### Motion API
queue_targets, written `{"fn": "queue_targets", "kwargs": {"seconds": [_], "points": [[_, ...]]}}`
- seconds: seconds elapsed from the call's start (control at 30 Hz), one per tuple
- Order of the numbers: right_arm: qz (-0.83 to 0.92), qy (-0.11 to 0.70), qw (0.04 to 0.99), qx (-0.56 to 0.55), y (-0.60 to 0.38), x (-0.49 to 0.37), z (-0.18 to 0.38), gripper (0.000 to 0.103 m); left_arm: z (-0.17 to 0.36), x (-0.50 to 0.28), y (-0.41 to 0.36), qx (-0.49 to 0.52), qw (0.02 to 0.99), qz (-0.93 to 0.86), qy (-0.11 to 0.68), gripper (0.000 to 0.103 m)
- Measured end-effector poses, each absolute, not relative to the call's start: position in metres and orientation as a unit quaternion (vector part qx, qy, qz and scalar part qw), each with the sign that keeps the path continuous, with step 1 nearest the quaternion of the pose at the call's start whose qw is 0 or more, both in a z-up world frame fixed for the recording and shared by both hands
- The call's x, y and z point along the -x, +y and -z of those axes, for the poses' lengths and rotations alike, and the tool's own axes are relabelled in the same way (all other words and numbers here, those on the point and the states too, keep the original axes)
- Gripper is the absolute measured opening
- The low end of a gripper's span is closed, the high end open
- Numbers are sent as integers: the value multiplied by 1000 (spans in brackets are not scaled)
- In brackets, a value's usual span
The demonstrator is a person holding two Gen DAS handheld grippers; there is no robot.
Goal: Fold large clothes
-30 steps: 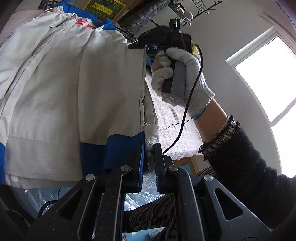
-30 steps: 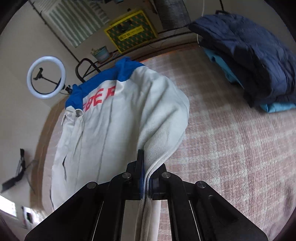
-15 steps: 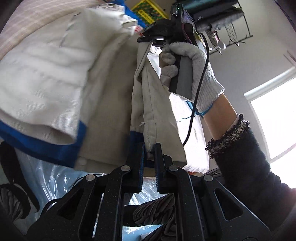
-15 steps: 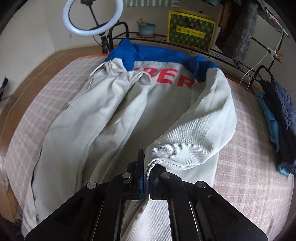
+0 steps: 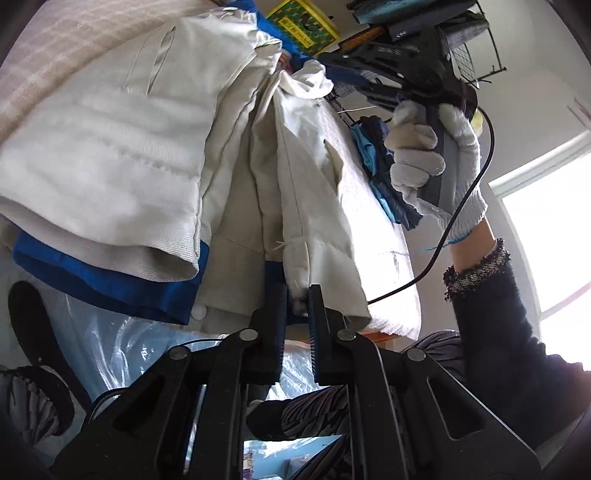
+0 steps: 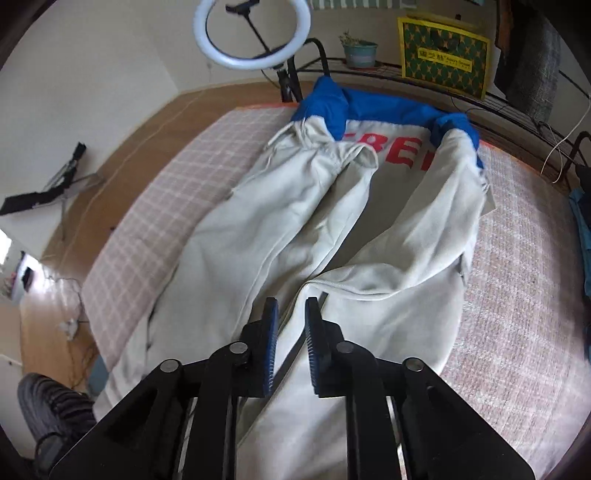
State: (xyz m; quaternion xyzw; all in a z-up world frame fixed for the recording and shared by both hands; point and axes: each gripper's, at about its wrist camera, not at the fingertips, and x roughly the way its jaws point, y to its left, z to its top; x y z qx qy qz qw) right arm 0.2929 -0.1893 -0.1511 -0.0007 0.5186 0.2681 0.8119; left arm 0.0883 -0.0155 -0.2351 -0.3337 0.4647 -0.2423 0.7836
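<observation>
the jacket [image 6: 306,236], cream with a blue collar and red letters, lies spread over the checked bed [image 6: 524,258] and fills the centre of the right wrist view. its collar sits at upper centre and both front flaps are folded inward, meeting along the middle.

the right tool [image 6: 291,314] is at lower centre of that view, its jaws a narrow way apart with nothing between them, hovering over the jacket's inner edge. the fold of the right flap lies just beyond the tips.

in the left wrist view the left tool [image 5: 297,295] is at lower centre, jaws closed on the jacket's [image 5: 177,147] hem, right where the cream edge meets the blue band [image 5: 110,280]. the cloth rises from the grip toward the upper centre of the frame.

at upper right of the left wrist view a gloved hand [image 5: 436,158] holds the right tool's handle, with a black cable [image 5: 465,206] running down from it. dark clothes [image 5: 380,162] lie on the bed behind.

in the right wrist view a ring light [image 6: 255,33] stands at top centre, with a yellow and green bag [image 6: 443,55] at upper right and a potted plant [image 6: 358,51] between them.
</observation>
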Motion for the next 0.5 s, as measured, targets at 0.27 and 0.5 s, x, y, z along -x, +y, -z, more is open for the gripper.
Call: {"fn": "queue_targets", "kwargs": {"seconds": [0.27, 0.5], "points": [[-207, 483, 844, -107, -268, -323, 135, 39, 197, -79, -2, 285, 814, 239, 445, 8], [-169, 525, 825, -128, -276, -378, 158, 44, 188, -127, -51, 224, 817, 294, 443, 8]]}}
